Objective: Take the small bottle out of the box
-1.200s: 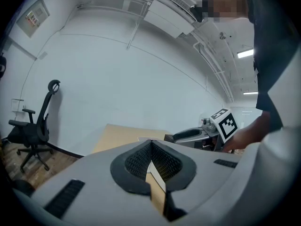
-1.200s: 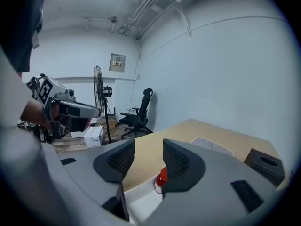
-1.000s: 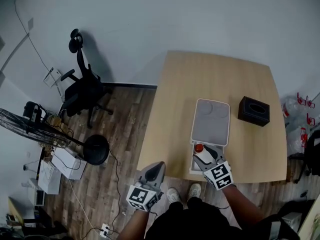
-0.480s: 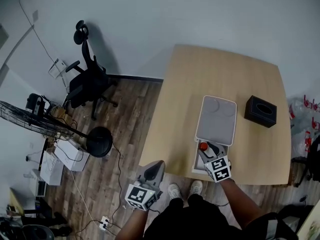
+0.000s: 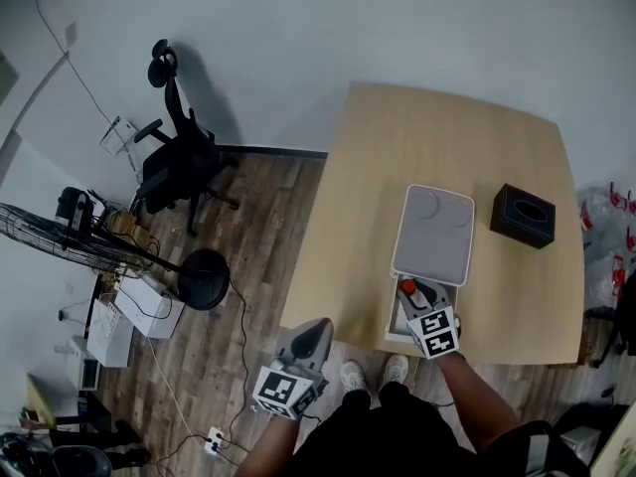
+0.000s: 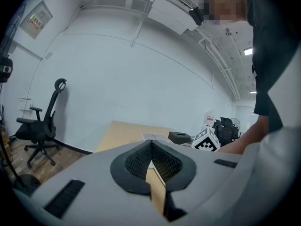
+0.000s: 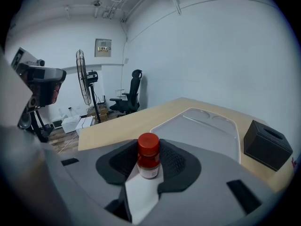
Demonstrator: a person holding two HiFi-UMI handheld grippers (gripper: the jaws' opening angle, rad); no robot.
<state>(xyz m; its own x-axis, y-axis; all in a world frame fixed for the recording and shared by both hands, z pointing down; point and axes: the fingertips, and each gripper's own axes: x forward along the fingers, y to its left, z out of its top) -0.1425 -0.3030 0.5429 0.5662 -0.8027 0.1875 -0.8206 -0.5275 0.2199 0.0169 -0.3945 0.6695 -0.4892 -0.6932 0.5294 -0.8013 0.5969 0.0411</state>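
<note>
Table [image 5: 447, 147] overhead; close up, right gripper [image 7: 150, 147] just closing on small bottle [image 7: 149, 160]

Black office chair [image 5: 179, 172], standing fan [image 5: 60, 241], black tissue box [image 5: 524, 216]

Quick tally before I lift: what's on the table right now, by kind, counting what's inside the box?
small bottle, red cap: 1
white box, lid open: 1
black box: 1
Total: 3
</note>
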